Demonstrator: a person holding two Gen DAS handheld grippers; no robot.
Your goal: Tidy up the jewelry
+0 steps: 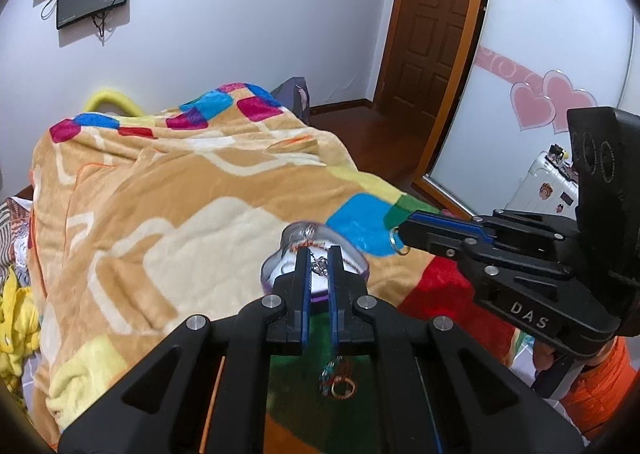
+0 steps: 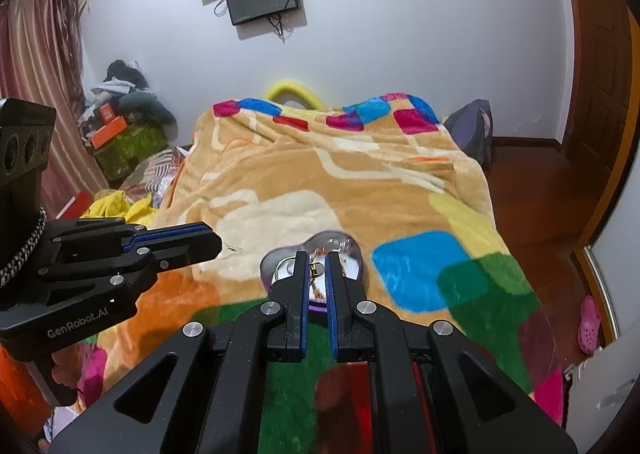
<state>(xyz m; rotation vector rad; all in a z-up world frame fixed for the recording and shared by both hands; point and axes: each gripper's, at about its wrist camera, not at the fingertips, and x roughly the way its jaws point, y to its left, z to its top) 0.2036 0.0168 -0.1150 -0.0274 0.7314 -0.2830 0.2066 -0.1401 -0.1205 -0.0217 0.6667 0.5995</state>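
Left wrist view puts the left gripper (image 1: 319, 254) at lower centre, its blue-padded fingers (image 1: 305, 282) narrowed to a slim gap with a thin silver chain (image 1: 320, 265) pinched between them. Just beyond the tips sits the heart-shaped clear plastic jewelry box with a purple rim (image 1: 298, 234), resting on the patchwork fleece blanket in tan, blue, red and green (image 1: 160, 214); the chain dangles over the box's white interior. Lower in the frame, below the fingers, a small gold ring beside a tangle of beads (image 1: 340, 384) lies on the blanket's green patch. At right of the frame the right gripper (image 1: 402, 240) reaches in from the side, fingers closed on a small metal ring (image 1: 398, 242) — it hangs to the right of the box, near but apart.

Right wrist view shows the same box (image 2: 340, 244) at centre, just past its own fingers, with a small gold piece (image 2: 317, 268) in the narrow gap between the tips. At left of the frame the left gripper (image 2: 218, 244) points toward the box, a pale glint of chain (image 2: 233, 250) at its tip — apart from the box's left rim.
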